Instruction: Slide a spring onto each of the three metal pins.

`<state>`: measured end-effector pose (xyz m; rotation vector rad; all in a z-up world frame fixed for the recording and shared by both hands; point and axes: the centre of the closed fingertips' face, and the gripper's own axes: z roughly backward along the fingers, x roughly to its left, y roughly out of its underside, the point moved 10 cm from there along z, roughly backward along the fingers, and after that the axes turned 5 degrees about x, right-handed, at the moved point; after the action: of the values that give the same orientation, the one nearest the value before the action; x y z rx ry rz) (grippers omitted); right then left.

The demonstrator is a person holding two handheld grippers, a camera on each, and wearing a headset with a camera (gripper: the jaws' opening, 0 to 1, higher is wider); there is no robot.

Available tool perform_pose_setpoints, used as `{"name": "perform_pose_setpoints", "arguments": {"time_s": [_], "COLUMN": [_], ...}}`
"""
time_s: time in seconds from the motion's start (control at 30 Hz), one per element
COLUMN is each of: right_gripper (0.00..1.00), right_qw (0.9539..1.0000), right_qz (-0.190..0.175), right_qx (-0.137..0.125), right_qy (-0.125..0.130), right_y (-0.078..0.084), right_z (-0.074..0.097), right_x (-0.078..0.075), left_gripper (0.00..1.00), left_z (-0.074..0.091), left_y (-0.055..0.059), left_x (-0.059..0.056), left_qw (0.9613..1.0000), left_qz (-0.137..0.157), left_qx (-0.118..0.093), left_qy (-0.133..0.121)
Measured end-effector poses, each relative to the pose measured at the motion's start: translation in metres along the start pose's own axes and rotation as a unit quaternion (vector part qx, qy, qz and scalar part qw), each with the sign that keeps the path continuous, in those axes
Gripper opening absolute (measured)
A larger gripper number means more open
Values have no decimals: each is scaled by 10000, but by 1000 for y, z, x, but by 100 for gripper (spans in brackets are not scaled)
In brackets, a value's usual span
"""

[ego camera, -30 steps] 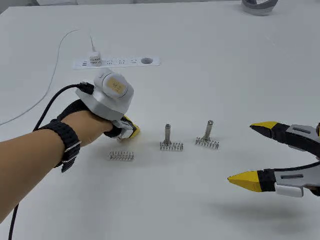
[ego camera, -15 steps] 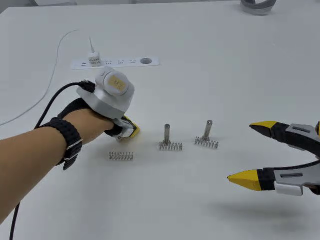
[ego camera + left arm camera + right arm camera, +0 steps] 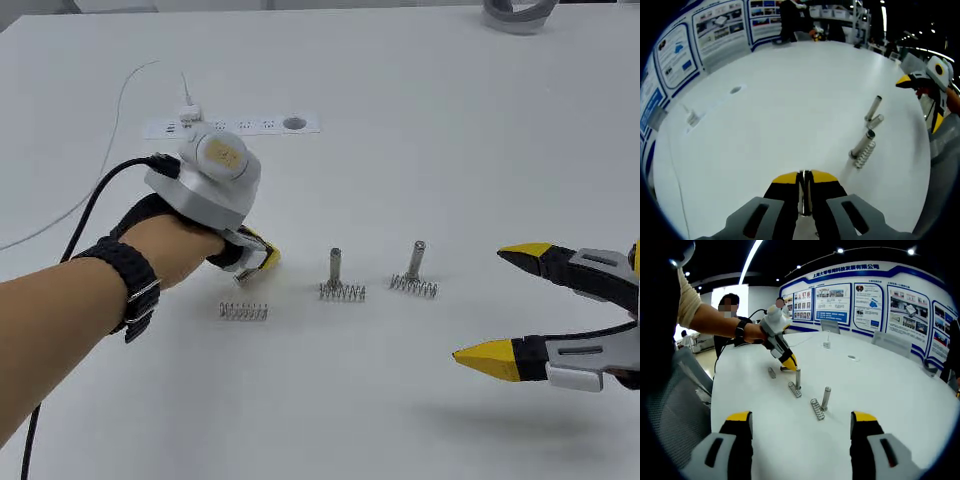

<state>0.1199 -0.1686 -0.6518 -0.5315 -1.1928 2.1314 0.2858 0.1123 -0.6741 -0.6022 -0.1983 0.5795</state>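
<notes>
Left gripper (image 3: 257, 262): fingers closed on a thin pin (image 3: 802, 192), tips low at the surface (image 3: 400, 150). Right gripper (image 3: 510, 305): fingers wide open, right of two upright pins (image 3: 335, 267). Three springs (image 3: 243, 312) lie loose, two at pin bases.

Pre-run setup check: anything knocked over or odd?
Nothing damaged. Two pins stand upright, a spring lying by each. The third spring lies alone near the left gripper, whose jaws pinch a thin metal piece, likely the third pin.
</notes>
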Motion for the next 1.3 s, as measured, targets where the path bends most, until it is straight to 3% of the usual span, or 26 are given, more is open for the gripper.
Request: {"name": "perform_pose_setpoints", "arguments": {"time_s": [0.47,0.77,1.3], "right_gripper": [81,81,81], "right_qw": [10000,9999,9999], "right_qz": [46,84,111], "right_qx": [18,25,34], "right_qy": [-35,-66,-107], "right_y": [-3,-5,-7], "right_z": [-1,-2,-3], "right_x": [2,4,6], "left_gripper": [8,7,7], "left_z": [23,34,46], "left_y": [9,17,32], "left_x": [2,1,-3], "left_qw": [9984,9954,9910], "left_qz": [388,668,870], "left_qx": [-408,-690,-1018], "left_qy": [55,48,-85]}}
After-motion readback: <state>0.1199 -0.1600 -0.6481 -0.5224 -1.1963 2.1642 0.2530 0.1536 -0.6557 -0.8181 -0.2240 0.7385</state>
